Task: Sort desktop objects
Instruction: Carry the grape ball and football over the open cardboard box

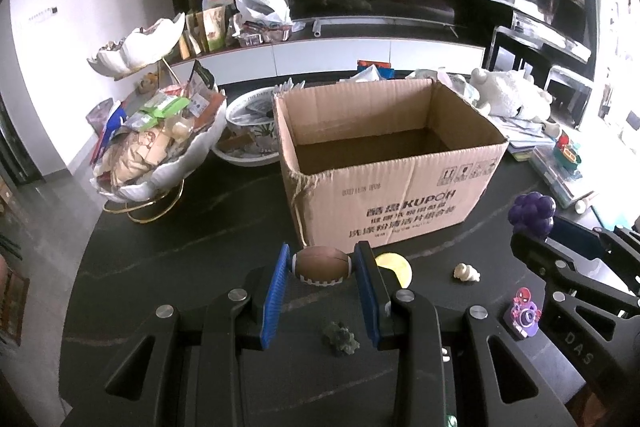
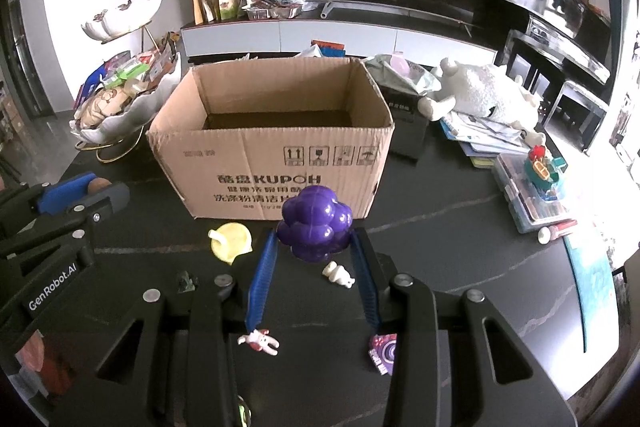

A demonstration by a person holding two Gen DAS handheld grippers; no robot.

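Both loads, football (image 1: 322,264) and grape toy (image 2: 315,227), short of the box's near rim (image 2: 272,131).

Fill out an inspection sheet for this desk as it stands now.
Surface: dark table with pale veins.
Job's things: open cardboard box, nothing visible inside; toy football and purple grape toy held above the table; yellow lid, small white figure, green lump, rabbit figure and purple sticker toy lie loose.
Clutter: snack stand, plush toy, book stack.
Grippers: left gripper shut on toy football; right gripper shut on purple grape toy.
Cables: nothing seen.
Surroundings: long TV cabinet with bags on top, dark screen above.
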